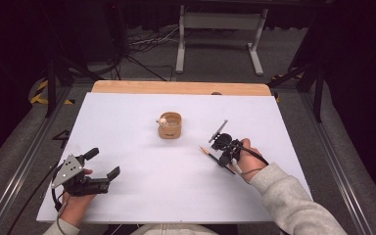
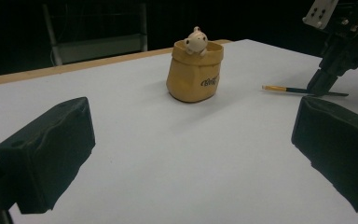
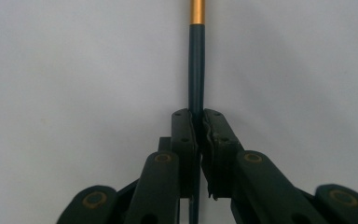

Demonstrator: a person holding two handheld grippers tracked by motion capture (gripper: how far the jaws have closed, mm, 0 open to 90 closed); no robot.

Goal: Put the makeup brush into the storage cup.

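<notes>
Brush (image 3: 196,70) pinched between the jaws of the right gripper (image 3: 198,122), that's the main thing here; in the right gripper view the two black jaws are pressed together on the dark handle, with the gold band of the brush sticking out past them over the white table (image 1: 142,196); from the high view the same gripper (image 1: 223,155) sits at the right side of the table, tilted down, with the brush lying low on the surface and its tip pointing toward the middle; can't tell if the brush is lifted off the sheet or just resting on it; the left gripper (image 1: 104,163) is over at the near left corner, held in the person's hand, jaws spread wide with nothing between them, and in the left gripper view both black pads sit far apart at the edges; straight ahead of it is a little tan pot (image 2: 195,72) shaped like a paper bag, upright near the middle of the table, with a small cream figure (image 2: 196,40) peeking over its rim; pot and brush are well apart.
</notes>
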